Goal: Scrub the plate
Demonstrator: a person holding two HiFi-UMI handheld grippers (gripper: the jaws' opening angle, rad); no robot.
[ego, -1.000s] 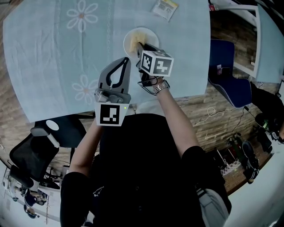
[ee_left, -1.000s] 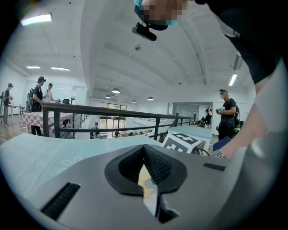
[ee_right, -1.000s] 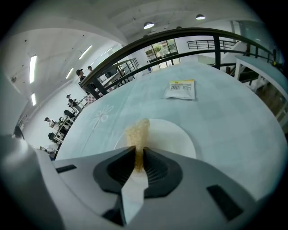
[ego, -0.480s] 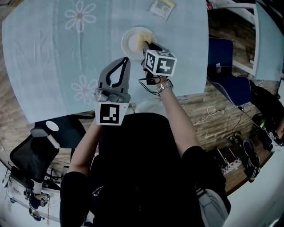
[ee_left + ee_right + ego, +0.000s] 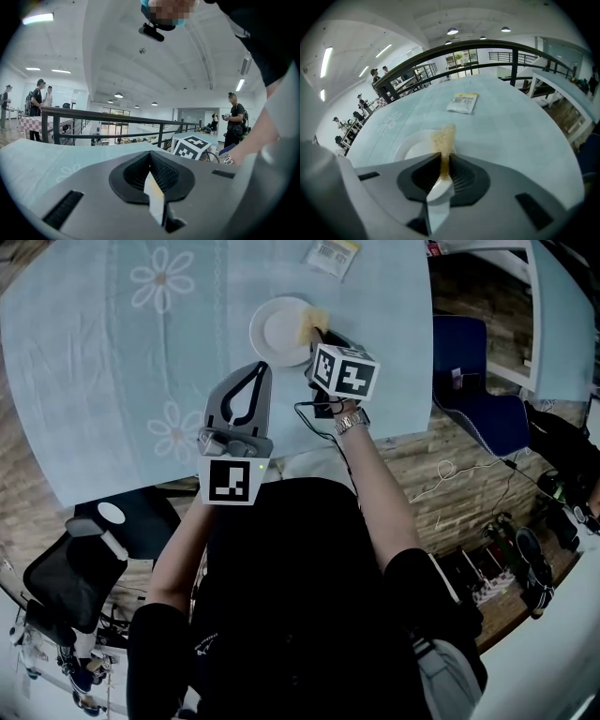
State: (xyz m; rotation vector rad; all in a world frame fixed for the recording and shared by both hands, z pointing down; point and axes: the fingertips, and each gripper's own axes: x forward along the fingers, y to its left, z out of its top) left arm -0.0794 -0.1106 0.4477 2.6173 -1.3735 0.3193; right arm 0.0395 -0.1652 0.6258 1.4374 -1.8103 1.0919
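The white plate (image 5: 277, 332) lies on the right half of the table (image 5: 103, 371), closer to its right edge than to its left. At the plate's right rim is a yellow sponge (image 5: 315, 321), pinched between the closed jaws of the right gripper (image 5: 319, 334). Beyond the plate, toward the far edge, lies a small printed packet (image 5: 330, 253), well apart from it. The left gripper (image 5: 263, 368) hangs over the near edge, jaws pressed together with nothing between them, tilted up toward a railing (image 5: 93, 115). A pale blue cloth with flower prints (image 5: 161, 282) covers the table. A blue chair (image 5: 478, 395) stands on the wooden floor (image 5: 441, 474) off the right edge.
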